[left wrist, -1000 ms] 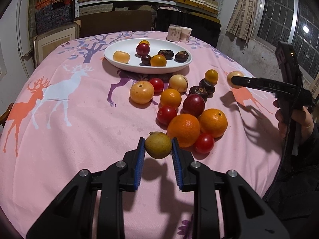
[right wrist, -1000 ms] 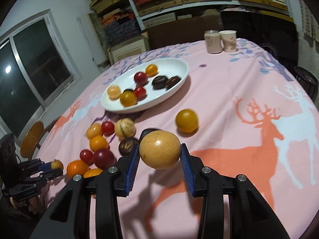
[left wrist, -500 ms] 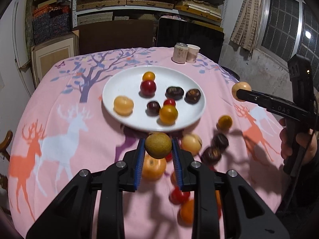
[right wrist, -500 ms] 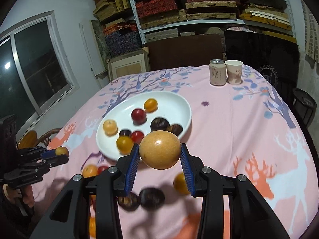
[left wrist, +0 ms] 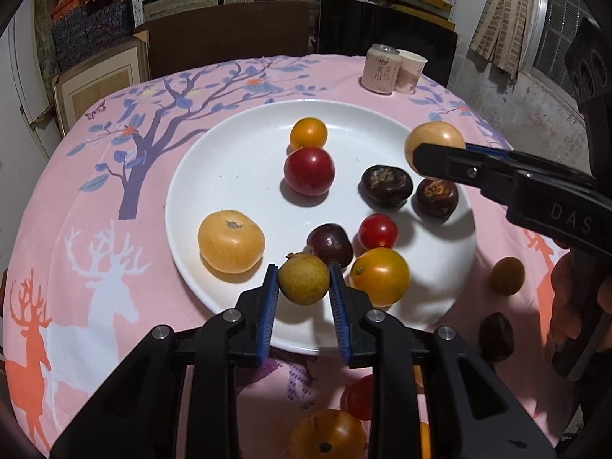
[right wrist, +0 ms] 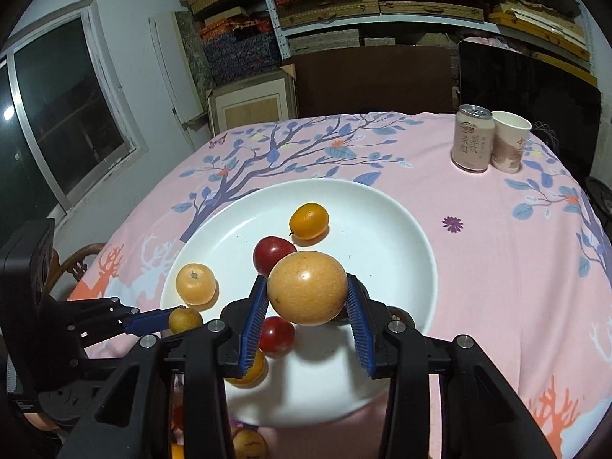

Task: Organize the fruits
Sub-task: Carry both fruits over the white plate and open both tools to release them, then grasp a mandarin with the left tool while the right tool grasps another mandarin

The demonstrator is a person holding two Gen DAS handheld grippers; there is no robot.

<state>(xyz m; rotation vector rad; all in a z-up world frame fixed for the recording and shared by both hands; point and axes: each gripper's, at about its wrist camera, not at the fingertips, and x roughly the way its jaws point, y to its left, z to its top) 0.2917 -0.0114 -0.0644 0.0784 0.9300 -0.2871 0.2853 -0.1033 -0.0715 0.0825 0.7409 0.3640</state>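
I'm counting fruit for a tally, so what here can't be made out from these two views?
- Left wrist view: the fruits on the cloth below the plate, hidden by the left tongs.
- Right wrist view: the dark fruit behind the right tongs and their yellow fruit.

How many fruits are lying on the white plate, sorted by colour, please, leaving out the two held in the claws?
Orange fruits: 3
Red fruits: 2
Dark fruits: 3
Total on the white plate: 8
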